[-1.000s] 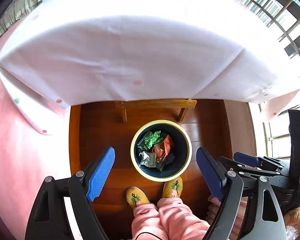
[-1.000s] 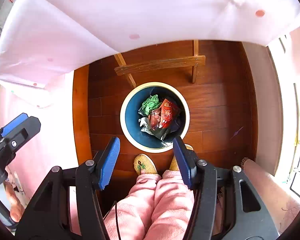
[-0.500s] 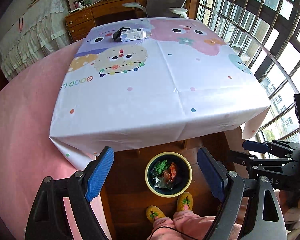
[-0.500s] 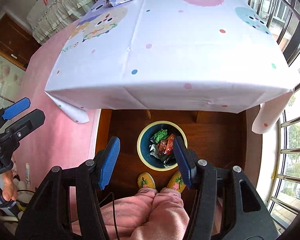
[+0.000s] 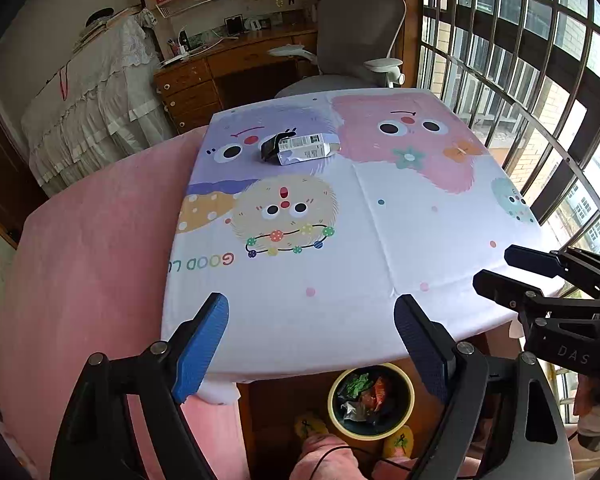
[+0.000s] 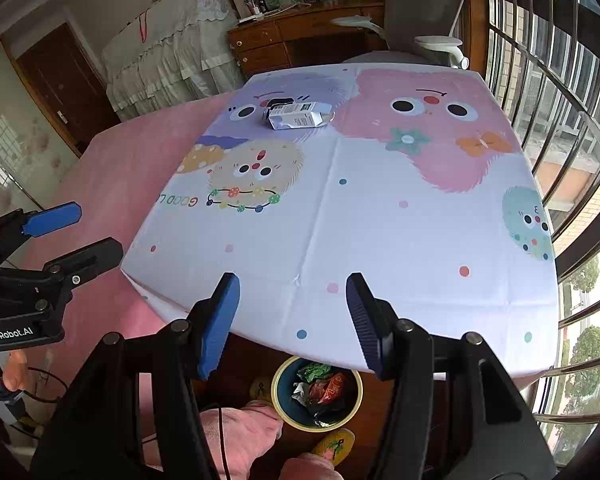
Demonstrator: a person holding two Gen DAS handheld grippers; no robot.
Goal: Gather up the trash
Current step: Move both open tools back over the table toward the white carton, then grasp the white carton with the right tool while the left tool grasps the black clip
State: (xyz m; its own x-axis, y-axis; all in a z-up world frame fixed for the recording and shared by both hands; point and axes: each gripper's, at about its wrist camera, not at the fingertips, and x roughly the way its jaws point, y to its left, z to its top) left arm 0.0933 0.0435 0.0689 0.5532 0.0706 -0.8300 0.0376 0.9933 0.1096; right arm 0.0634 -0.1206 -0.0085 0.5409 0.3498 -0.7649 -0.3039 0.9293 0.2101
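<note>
The table (image 5: 400, 280) fills most of both views, draped in a white cartoon tablecloth (image 6: 380, 232) printed with fuzzy round faces. Below its near edge, at about six o'clock in each view, a round trash bin (image 5: 409, 408) with a cream rim and dark blue inside stands on the wooden floor (image 5: 276, 408); it holds crumpled wrappers, a green one (image 6: 315, 371) at its twelve o'clock, a red-orange one (image 6: 332, 389) at centre and a grey-white piece toward nine o'clock. Yellow slippers (image 6: 334, 446) sit just beside the bin at its six o'clock. Far across the table, at about twelve o'clock, a flattened white drink carton (image 5: 306, 149) lies on its side, touching a small black object (image 5: 271, 148) at its nine o'clock. The left gripper (image 5: 312, 340) hovers over the near table edge with its blue fingers spread wide and empty. The right gripper (image 6: 294, 320) is likewise empty, its fingers parted more narrowly.
</note>
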